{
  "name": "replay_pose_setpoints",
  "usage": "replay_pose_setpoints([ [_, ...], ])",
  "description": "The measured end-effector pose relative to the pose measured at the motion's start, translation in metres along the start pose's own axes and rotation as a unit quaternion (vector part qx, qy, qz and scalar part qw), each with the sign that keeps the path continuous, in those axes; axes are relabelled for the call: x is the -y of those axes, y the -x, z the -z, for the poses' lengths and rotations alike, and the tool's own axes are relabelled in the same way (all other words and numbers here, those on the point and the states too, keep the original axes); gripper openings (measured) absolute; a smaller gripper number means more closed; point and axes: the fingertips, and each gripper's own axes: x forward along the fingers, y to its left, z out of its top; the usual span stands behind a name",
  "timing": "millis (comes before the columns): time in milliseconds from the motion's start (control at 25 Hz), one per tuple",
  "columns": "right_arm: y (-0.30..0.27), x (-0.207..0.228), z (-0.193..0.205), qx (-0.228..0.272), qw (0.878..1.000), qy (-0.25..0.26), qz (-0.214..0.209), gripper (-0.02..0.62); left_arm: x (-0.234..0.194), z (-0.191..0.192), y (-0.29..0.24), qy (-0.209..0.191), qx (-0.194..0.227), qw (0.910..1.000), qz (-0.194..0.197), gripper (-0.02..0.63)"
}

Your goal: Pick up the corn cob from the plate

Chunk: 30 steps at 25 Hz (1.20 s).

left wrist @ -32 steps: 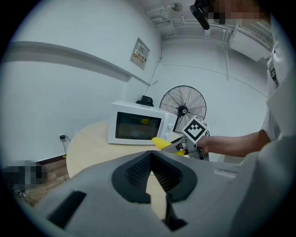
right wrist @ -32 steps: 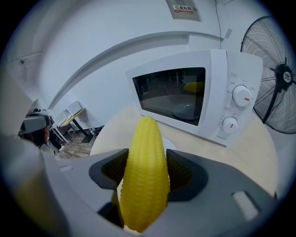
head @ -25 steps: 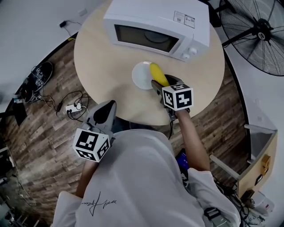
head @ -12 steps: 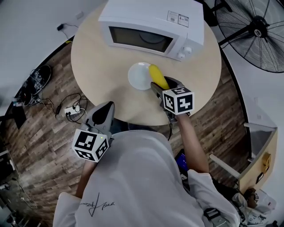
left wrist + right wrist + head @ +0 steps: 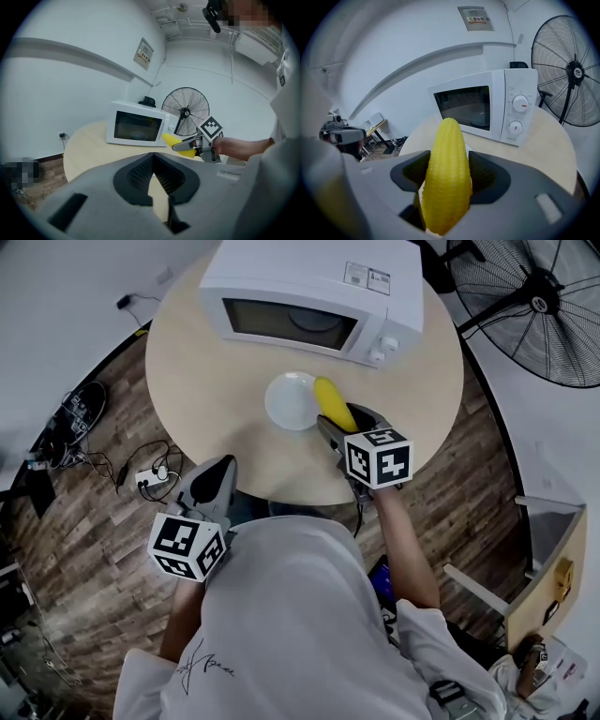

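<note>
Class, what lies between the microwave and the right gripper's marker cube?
The corn cob, gripped by the right gripper, pointing toward the microwave beside the white plate. Head view shows it.

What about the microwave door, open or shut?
Shut: the microwave door sits flush with its front in both gripper views.

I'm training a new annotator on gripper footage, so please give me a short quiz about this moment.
1. True or false: the left gripper grips the corn cob.
2. Which appliance stands beyond the white plate on the round table? A toaster, B microwave, C kettle.
3. What is the right gripper shut on?

Key: 1 false, its jaws are together on nothing; 2 B; 3 the corn cob.
</note>
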Motion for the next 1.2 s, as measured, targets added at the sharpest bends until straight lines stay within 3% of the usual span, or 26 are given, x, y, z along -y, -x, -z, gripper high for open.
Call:
replay_pose_setpoints([
  [1200, 0.05, -0.006, -0.006, 0.057, 0.998, -0.027, 0.01, 0.27, -0.005, 0.006, -0.002, 0.019, -0.002, 0.9998, 0.004, -0.008],
])
